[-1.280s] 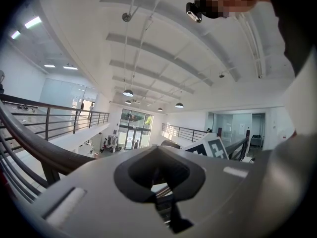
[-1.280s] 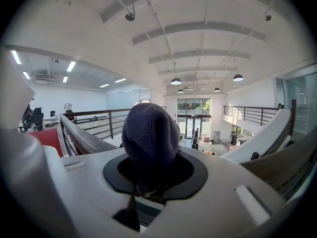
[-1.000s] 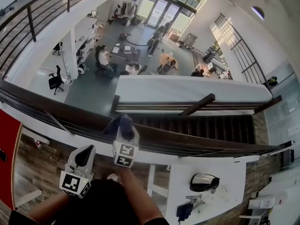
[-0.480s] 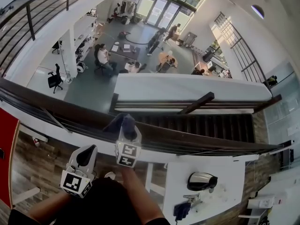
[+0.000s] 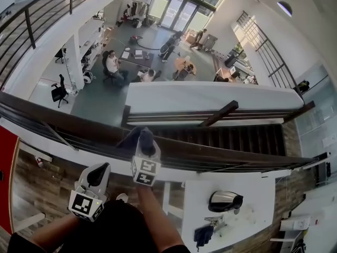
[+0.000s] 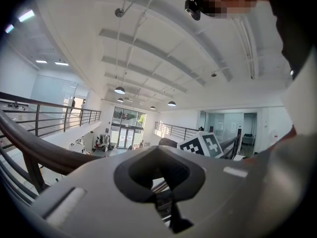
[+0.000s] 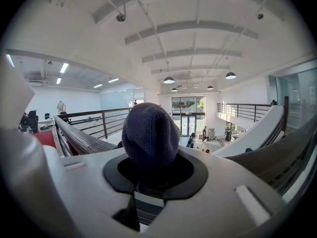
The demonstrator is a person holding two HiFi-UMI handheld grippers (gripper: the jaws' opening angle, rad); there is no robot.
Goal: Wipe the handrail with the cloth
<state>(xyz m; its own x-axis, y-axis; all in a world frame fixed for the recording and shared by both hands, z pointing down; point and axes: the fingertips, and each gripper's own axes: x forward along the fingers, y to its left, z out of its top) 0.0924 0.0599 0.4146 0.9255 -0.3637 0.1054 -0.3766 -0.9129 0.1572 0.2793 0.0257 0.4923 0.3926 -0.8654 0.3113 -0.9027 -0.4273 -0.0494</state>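
The dark brown handrail (image 5: pixel 63 124) runs from the left edge down to the right across the head view. My right gripper (image 5: pixel 142 144) is shut on a dark blue cloth (image 5: pixel 138 137) and presses it on top of the rail. In the right gripper view the cloth (image 7: pixel 150 138) bulges out of the shut jaws, and the handrail (image 7: pixel 79 138) stretches away at the left. My left gripper (image 5: pixel 98 174) hangs below and left of the rail, shut with nothing in it. The left gripper view shows the handrail (image 6: pixel 44 150) at its left and the right gripper's marker cube (image 6: pixel 202 144).
Beyond the rail is a drop to a hall floor with desks and people. A staircase (image 5: pixel 237 138) descends at the right. Below me stand a white table (image 5: pixel 210 199) with a dark kettle-like thing (image 5: pixel 225 200) and a red panel (image 5: pixel 8 178).
My right gripper has slid a little to the right along the handrail with the cloth. The left gripper has hardly moved.
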